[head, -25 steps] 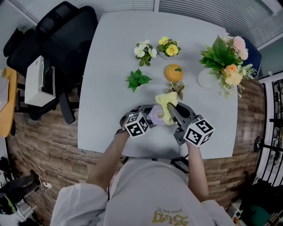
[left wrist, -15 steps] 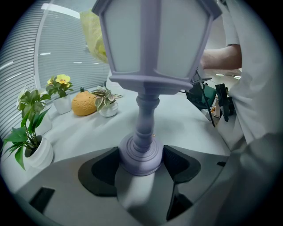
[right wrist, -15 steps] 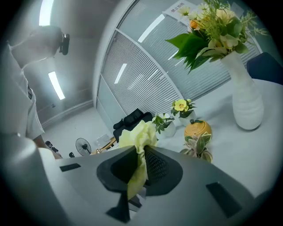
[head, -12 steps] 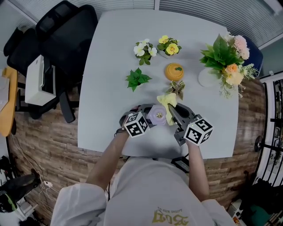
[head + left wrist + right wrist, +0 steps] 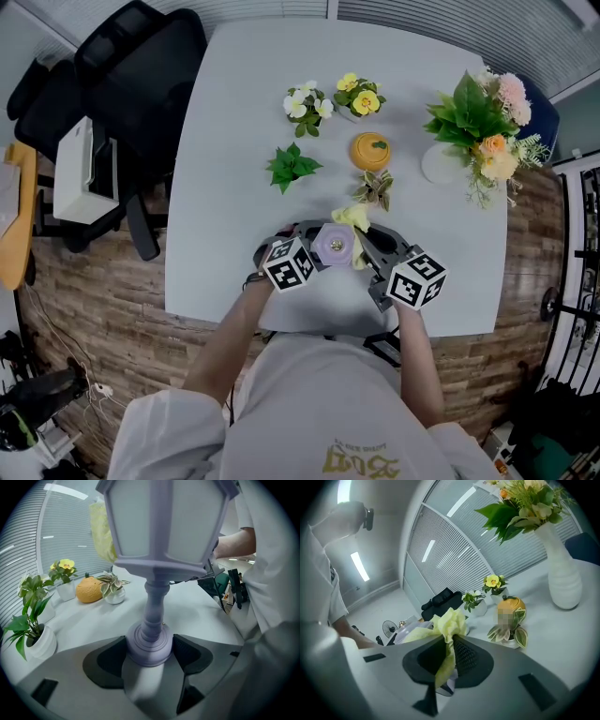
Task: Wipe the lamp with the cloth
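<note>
1 lamp stands clamped in the left claw; the right claw pinches the cloth.

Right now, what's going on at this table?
A person is working with a handheld gripper in each hand at a white table. The left gripper is shut on the base of a lavender lamp, holding it upright. The right gripper is shut on a yellow cloth and holds it up at the far side of the lamp's shade, so the wiping looks under way. Farther back stand small potted plants and a flower vase, untouched.
</note>
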Tool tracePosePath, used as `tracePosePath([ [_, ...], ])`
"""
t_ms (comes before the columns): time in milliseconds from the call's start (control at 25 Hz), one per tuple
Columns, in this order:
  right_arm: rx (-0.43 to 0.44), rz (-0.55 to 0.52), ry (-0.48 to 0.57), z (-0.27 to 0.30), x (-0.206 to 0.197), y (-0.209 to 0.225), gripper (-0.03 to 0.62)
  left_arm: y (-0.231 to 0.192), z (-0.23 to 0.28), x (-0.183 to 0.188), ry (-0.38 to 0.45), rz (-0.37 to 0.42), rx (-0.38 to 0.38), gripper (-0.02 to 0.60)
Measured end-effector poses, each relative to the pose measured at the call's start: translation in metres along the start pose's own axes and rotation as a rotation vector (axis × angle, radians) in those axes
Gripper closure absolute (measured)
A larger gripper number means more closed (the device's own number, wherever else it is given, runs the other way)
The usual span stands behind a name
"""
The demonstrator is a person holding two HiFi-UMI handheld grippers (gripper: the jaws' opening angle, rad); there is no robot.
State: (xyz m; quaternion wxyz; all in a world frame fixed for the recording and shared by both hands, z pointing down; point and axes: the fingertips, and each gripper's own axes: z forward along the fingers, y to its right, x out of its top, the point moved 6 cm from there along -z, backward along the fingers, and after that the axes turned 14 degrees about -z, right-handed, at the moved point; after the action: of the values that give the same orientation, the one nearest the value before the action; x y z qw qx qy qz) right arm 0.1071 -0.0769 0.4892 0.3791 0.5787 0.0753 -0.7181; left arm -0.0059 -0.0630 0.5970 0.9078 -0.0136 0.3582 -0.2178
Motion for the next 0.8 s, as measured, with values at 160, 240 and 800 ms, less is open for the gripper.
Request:
tracePosePath([
  [160, -0.001, -0.008, -0.025, 0.002, -0.005, 0.0, 0.546, 0.0, 0.0, 0.0, 0.0, 0.0, 0.001, 0.255],
  [240, -0.002, -0.007, -0.04, 0.003, -0.009, 0.001, 0.546, 0.0, 0.0, 0.0, 0.0, 0.0, 0.0, 0.255],
  [800, -0.016, -0.006, -0.04, -0.004, -0.009, -0.002, 0.546, -0.001, 0.001, 0.0, -0.002, -0.001, 0.0, 0.255],
])
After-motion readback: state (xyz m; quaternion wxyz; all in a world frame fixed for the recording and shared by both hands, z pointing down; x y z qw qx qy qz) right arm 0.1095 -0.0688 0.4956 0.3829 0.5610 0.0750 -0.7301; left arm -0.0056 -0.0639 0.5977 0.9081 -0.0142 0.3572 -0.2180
